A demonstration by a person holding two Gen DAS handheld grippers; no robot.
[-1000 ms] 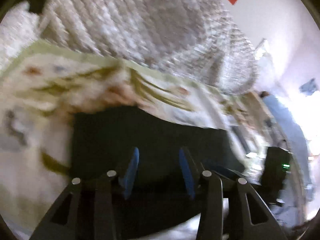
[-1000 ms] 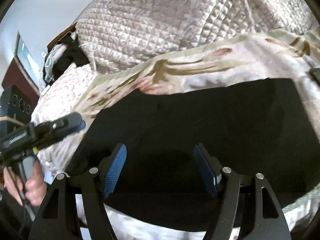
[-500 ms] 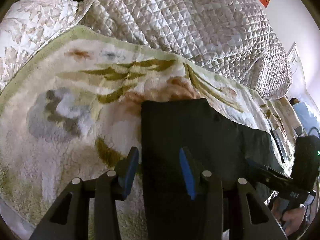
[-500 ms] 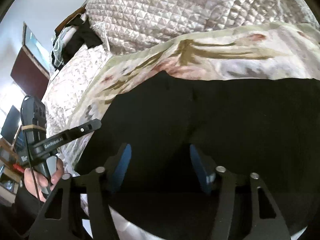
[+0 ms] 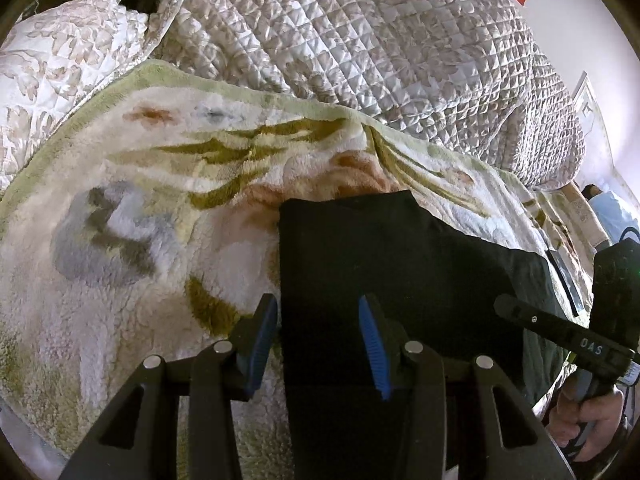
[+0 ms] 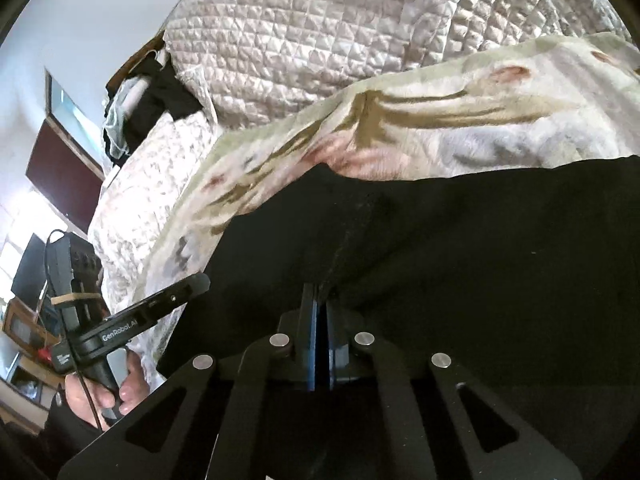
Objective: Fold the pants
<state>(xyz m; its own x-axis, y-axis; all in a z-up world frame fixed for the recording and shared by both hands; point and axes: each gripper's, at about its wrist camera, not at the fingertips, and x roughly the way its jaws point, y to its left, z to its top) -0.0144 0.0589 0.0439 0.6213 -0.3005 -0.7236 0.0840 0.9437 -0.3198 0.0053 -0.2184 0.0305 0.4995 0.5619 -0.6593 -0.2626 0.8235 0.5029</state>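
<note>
Black pants [image 5: 380, 260] lie flat on a floral fleece blanket [image 5: 140, 200]. My left gripper [image 5: 318, 340] is open at their left edge. Its left pad [image 5: 260, 336] is over the blanket, its right pad [image 5: 374, 344] over the dark cloth, and neither presses. In the right wrist view the pants [image 6: 480, 260] fill the lower half. My right gripper [image 6: 318, 320] has its jaws closed together on a raised ridge of the black fabric. Each view shows the other gripper, held in a hand [image 6: 100, 396] at the side.
A quilted silvery bedspread [image 5: 360, 40] is heaped behind the blanket, with a patterned pillow [image 5: 48, 80] at the left. A pile of dark and white clothes [image 6: 152, 96] sits at the bed's far corner. Dark furniture [image 6: 64, 176] stands by the wall.
My right gripper's jaws went from wide apart to closed, pinching black fabric. My left gripper sank and swung to the pants' left edge, with its jaws at the same width.
</note>
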